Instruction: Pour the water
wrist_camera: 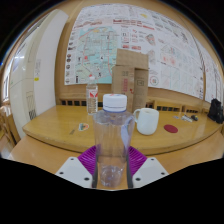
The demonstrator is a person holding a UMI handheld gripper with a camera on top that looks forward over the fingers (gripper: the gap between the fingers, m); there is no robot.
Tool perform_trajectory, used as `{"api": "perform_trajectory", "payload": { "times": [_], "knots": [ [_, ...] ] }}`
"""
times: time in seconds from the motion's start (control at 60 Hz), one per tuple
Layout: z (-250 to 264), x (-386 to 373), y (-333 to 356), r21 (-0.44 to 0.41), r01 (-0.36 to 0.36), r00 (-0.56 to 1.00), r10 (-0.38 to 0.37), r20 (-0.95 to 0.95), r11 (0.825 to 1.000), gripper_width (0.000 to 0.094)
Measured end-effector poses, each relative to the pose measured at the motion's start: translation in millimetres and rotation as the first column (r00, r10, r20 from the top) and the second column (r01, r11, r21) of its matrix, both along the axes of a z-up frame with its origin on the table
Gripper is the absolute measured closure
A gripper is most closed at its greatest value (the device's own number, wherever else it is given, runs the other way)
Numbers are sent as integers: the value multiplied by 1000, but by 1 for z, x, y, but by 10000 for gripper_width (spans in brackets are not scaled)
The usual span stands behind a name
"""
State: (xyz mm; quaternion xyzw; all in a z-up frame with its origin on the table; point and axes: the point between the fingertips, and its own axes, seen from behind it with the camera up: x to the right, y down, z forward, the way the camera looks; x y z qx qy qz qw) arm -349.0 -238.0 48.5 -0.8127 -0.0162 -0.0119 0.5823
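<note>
A clear plastic water bottle (112, 140) with a white cap stands upright between my gripper's (111, 168) fingers, with the purple pads pressed to its sides. It is held above the near edge of the wooden table (60, 128). A white mug (148, 121) stands on the table just beyond and to the right of the bottle. Another small bottle (92, 101) with a red label stands farther back to the left.
A brown cardboard box (129, 76) stands at the back of the table against a wall with posters. A small red round thing (171, 128) lies to the right of the mug. A dark object (215, 110) sits at the table's far right.
</note>
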Motion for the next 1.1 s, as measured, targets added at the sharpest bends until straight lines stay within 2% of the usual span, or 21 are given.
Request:
{"api": "perform_trajectory", "payload": {
  "times": [0.017, 0.1, 0.117, 0.283, 0.467, 0.583, 0.7, 0.767, 0.833, 0.867, 0.983, 1.1],
  "knots": [
    [0, 0, 0, 0, -3, 1000, 3, 2, 1000, 557],
    [2, -2, -2, 0, -22, 1000, 22, 0, 1000, 585],
    [3, -4, -3, 2, -30, 1000, 30, -1, 1000, 616],
    [32, -18, 1, 25, -112, 991, 113, -72, 993, 622],
    [118, -46, 31, 128, -210, 917, 241, -318, 969, 621],
    [177, -50, 67, 207, -218, 797, 297, -526, 954, 621],
    [228, -46, 105, 273, -194, 536, 335, -775, 942, 623],
    [249, -36, 124, 290, -166, 316, 329, -890, 943, 624],
    [260, -21, 141, 277, -121, 85, 288, -954, 953, 624],
    [257, -10, 152, 281, -104, -35, 279, -960, 954, 623],
    [242, 21, 178, 227, -36, -371, 197, -907, 973, 624],
    [208, 45, 197, 142, 15, -589, 124, -799, 990, 625]
  ]
}}
